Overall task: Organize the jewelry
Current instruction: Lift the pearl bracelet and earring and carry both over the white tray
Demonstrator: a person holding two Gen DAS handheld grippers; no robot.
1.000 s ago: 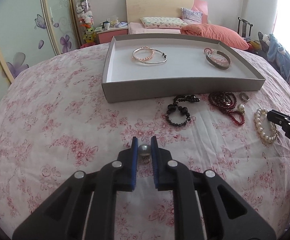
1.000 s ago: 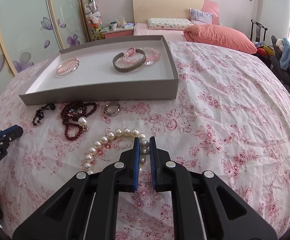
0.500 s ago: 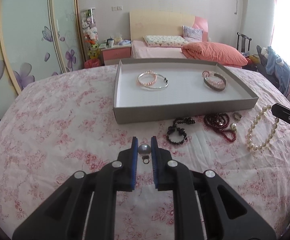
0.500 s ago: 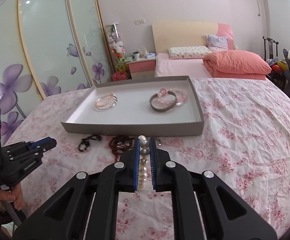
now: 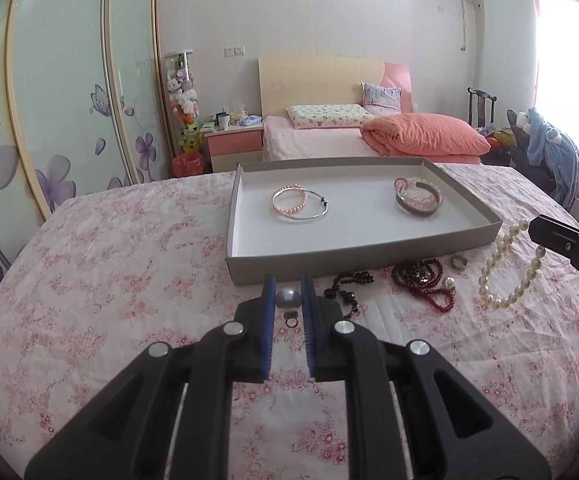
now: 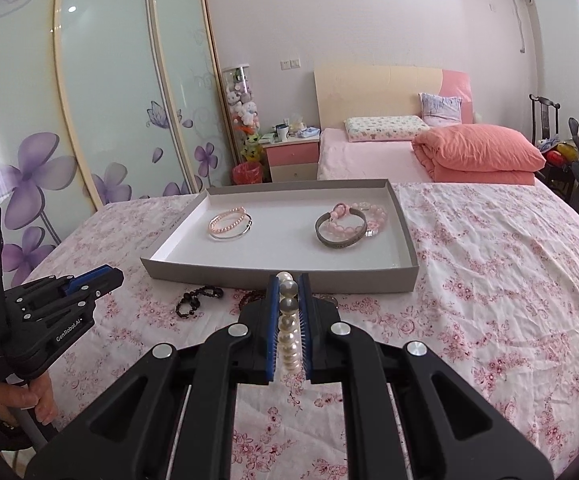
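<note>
On a rose-print bedspread (image 5: 129, 280), the left claw (image 5: 288, 300) pinches a grey pearl ring (image 5: 288, 299); the right claw (image 6: 288, 300) clamps a white pearl bracelet (image 6: 289, 328), lifted. Next, probably: carry both over the grey cardboard tray (image 5: 369, 246) and release.

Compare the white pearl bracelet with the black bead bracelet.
The white pearl bracelet has round, pale, glossy beads; the black bead bracelet has dark beads. The pearl bracelet hangs lifted, clamped in the right hand-held gripper; the black one lies loose on the floral bedspread. The pearl loop hangs open and looks wider; the black one is bunched. Both are beaded and outside the gray tray.
</note>
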